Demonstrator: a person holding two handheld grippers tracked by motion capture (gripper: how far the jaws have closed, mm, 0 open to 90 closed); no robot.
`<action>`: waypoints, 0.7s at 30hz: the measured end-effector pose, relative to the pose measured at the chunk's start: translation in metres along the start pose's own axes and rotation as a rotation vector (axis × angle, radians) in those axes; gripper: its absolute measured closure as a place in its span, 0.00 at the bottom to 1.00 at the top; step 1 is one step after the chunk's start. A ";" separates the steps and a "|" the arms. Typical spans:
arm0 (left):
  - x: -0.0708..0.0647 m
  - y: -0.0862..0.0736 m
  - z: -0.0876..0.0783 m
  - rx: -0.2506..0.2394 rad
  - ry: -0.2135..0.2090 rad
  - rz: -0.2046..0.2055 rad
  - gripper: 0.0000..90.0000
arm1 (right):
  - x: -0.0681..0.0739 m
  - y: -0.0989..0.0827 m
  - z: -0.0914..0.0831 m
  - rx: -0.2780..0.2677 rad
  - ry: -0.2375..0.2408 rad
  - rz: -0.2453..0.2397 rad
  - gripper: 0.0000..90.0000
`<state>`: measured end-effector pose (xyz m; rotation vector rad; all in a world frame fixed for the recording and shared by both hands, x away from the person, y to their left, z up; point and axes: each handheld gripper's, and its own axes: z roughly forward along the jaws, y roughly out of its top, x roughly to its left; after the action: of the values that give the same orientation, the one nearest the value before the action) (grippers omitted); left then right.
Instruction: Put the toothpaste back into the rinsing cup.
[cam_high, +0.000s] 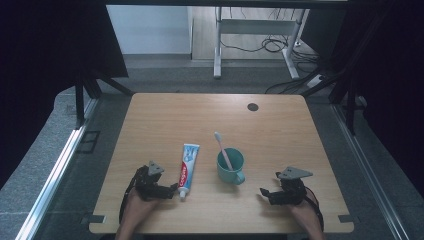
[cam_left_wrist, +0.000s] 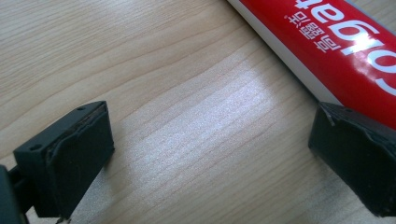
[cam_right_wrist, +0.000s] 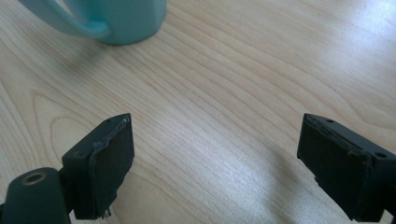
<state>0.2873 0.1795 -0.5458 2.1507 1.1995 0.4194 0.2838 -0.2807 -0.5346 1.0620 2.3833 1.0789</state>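
Observation:
A red, white and blue toothpaste tube (cam_high: 187, 169) lies flat near the table's front, cap toward me. Just right of it stands a teal mug (cam_high: 230, 166) with a pink-and-white toothbrush (cam_high: 222, 148) leaning in it, bristles up. My left gripper (cam_high: 170, 189) is open low over the wood, right beside the tube's cap end; the tube's red side (cam_left_wrist: 336, 49) runs past its right jaw. My right gripper (cam_high: 265, 194) is open over bare wood to the right of the mug, whose base and handle (cam_right_wrist: 112, 21) sit at the upper left of its view.
The wooden table (cam_high: 280, 130) has a small dark round grommet (cam_high: 252, 106) near its far edge. Beyond the table stand a white desk frame (cam_high: 257, 30) and loose cables on the floor. Dark curtains hang on both sides.

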 end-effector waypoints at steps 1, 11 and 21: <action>0.000 0.000 0.000 0.000 0.000 0.000 0.00 | 0.000 0.000 0.000 0.000 0.000 0.000 0.12; 0.003 0.002 -0.007 0.000 -0.009 -0.004 0.17 | 0.000 -0.006 0.005 0.030 -0.008 -0.020 0.14; 0.003 0.012 -0.024 -0.059 -0.030 -0.028 0.33 | -0.002 -0.005 0.005 0.030 -0.008 -0.002 0.15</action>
<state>0.2833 0.1860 -0.5200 2.0807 1.1850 0.4038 0.2849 -0.2817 -0.5420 1.0711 2.4010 1.0397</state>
